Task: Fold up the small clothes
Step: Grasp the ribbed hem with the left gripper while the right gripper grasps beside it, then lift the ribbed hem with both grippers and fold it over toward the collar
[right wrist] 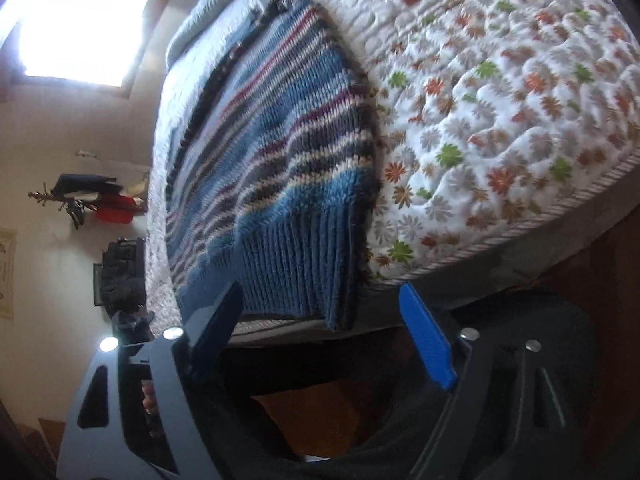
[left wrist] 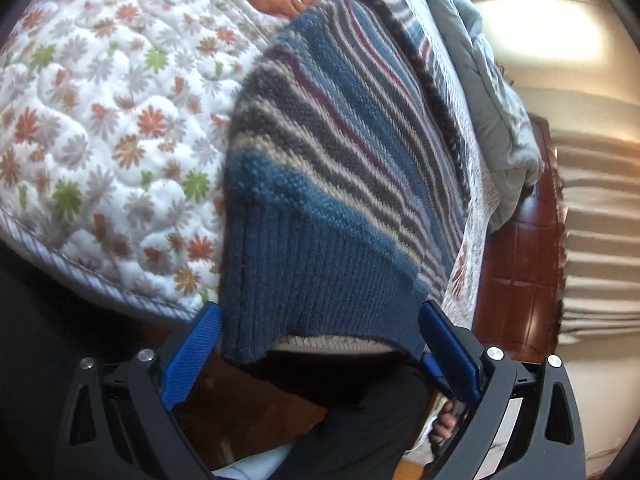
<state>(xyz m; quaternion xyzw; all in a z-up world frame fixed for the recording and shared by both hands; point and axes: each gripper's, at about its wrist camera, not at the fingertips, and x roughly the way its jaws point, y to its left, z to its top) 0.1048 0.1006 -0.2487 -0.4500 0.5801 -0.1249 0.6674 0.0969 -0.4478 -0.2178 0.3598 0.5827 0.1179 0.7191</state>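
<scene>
I have a striped knitted sweater [left wrist: 340, 152] lying on the flowered quilt [left wrist: 100, 120] of the bed, its ribbed blue hem [left wrist: 320, 292] hanging a little over the near edge of the mattress toward me. From my right wrist view the same sweater [right wrist: 280, 152] runs away from me along the bed, flat for the most part, with a dark edge along its far side that may be a layer already turned over; I cannot tell for certain whether one fold has been made or whether that is only the garment's own trim. My left gripper [left wrist: 320, 324] is spread wide, its blue fingers standing on either side of the hem, one at each corner, without pinching it. My right gripper [right wrist: 320, 312] is also spread apart, one finger just in front of the hem and the other off to the side over the quilt's edge [right wrist: 520, 224], holding nothing. So I judge the work to be early: the sweater is laid out and roughly smoothed, but the hem has not yet been lifted and carried over. What is left, as I see it, is to take hold of the hem at both corners, bring it up toward the far end, and tidy the bundle.
</scene>
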